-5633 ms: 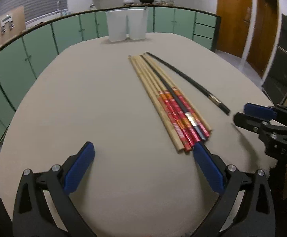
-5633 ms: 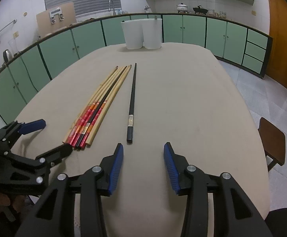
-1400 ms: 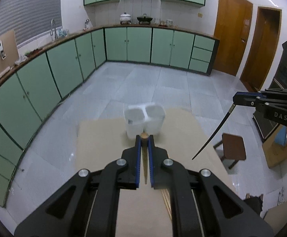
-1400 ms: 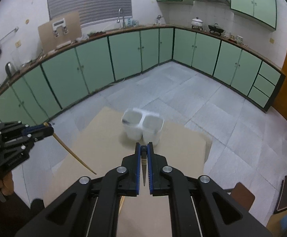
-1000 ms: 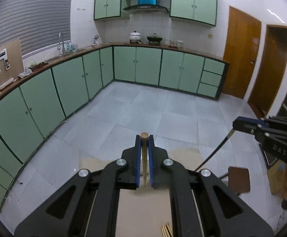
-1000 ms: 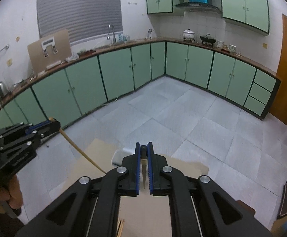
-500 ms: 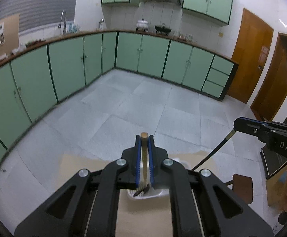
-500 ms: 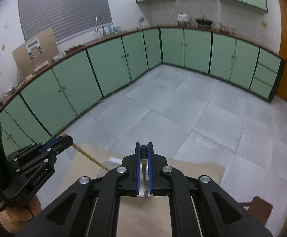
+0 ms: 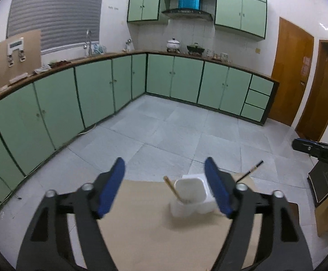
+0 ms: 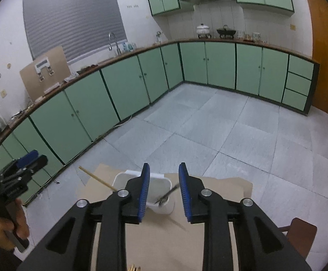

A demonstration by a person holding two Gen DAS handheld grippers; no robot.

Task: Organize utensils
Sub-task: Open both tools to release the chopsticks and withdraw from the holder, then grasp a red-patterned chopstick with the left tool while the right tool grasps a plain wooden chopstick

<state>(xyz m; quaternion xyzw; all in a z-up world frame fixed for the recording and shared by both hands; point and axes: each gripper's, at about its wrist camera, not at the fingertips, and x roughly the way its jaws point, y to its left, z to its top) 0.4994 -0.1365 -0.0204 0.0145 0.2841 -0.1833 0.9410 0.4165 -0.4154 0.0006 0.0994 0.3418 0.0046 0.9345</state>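
The left gripper (image 9: 165, 189) is standing with its blue pads well apart, having just been opening, and nothing is sitting between them; the wooden chopstick (image 9: 172, 189) is leaning in the left cup of the white twin holder (image 9: 190, 197). The right gripper (image 10: 164, 192) is also parting, its jaws narrowly open and empty, while the black chopstick (image 10: 167, 194) is leaning in the right cup at the far end of the table (image 10: 164, 234).

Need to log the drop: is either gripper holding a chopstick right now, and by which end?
Neither. The left gripper and right gripper have just opened; the wooden chopstick and black chopstick stand loose in the white holder.
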